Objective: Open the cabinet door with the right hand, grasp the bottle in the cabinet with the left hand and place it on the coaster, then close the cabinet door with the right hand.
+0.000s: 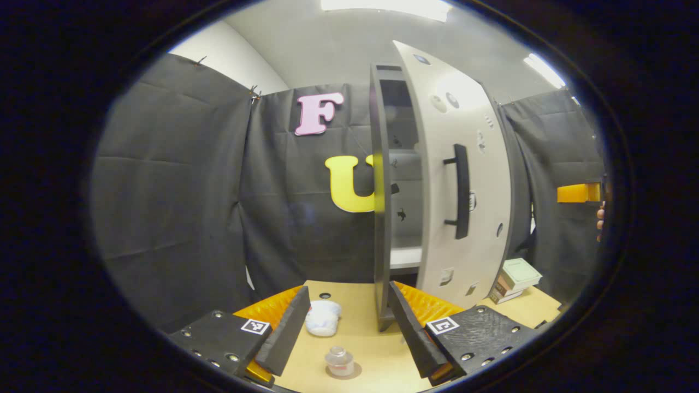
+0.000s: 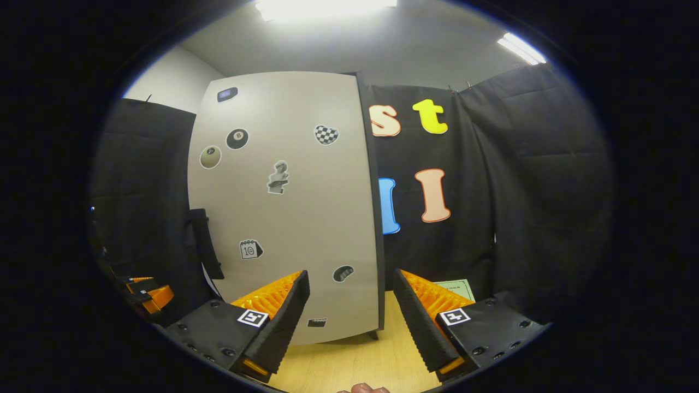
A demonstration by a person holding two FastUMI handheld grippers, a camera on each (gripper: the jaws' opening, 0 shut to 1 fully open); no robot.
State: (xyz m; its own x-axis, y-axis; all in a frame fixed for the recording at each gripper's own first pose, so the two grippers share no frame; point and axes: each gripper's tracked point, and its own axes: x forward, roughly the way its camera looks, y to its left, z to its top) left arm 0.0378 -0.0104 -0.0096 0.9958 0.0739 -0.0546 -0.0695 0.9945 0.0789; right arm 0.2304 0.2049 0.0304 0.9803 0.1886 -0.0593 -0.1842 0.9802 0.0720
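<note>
A small clear bottle point(image 1: 338, 360) stands on a round coaster point(image 1: 355, 373) on the wooden table, low between my left gripper's fingers and apart from them. My left gripper point(image 1: 349, 334) is open and holds nothing. Behind it stands the cabinet point(image 1: 380, 207), its pale stickered door point(image 1: 475, 180) partly ajar, showing a bare shelf point(image 1: 407, 255). The black door handle point(image 1: 462, 191) faces this view. My right gripper point(image 2: 349, 322) is open just in front of the door face point(image 2: 284, 218), with the handle point(image 2: 205, 243) off to its left. The right gripper point(image 1: 579, 192) also appears at the far right, held by a hand.
A crumpled white object point(image 1: 322, 318) lies on the table point(image 1: 360, 305) just beyond the bottle. A stack of books point(image 1: 513, 279) sits right of the cabinet. A green-edged book point(image 2: 456, 286) lies behind my right fingers. The left gripper point(image 2: 144, 292) appears at lower left. Black cloth walls close in all around.
</note>
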